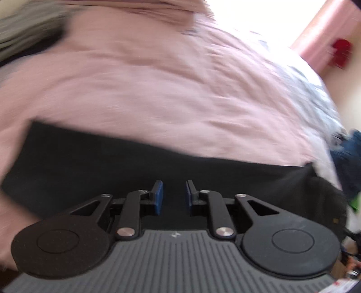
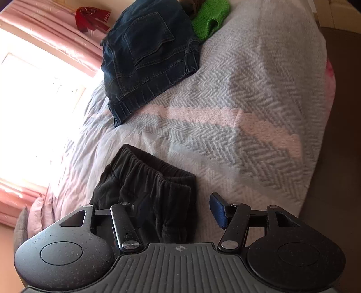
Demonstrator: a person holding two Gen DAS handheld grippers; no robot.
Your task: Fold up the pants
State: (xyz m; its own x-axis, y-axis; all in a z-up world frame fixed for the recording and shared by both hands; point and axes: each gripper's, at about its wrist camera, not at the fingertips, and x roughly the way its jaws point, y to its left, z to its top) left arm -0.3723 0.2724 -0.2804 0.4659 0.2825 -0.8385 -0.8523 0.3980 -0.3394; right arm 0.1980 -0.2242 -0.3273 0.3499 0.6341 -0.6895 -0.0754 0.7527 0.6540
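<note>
Pants (image 2: 144, 191) lay bunched on the bed (image 2: 248, 101), both the left gripper (image 1: 173, 195) and right gripper (image 2: 178, 211) spread empty, so flattening them first seemed wise

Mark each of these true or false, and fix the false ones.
1. The right gripper is wide open above the black pants with a gathered elastic waistband. True.
2. The folded dark blue denim jeans lie on a wooden floor. False: they lie on the grey herringbone blanket.
3. A bright green knitted garment sits beside the jeans. True.
4. The left gripper is clamped on pink fabric. False: its blue pads stand apart over the black pants, gripping nothing.
5. The curtains are green. False: the pink curtains hang by the window.
</note>
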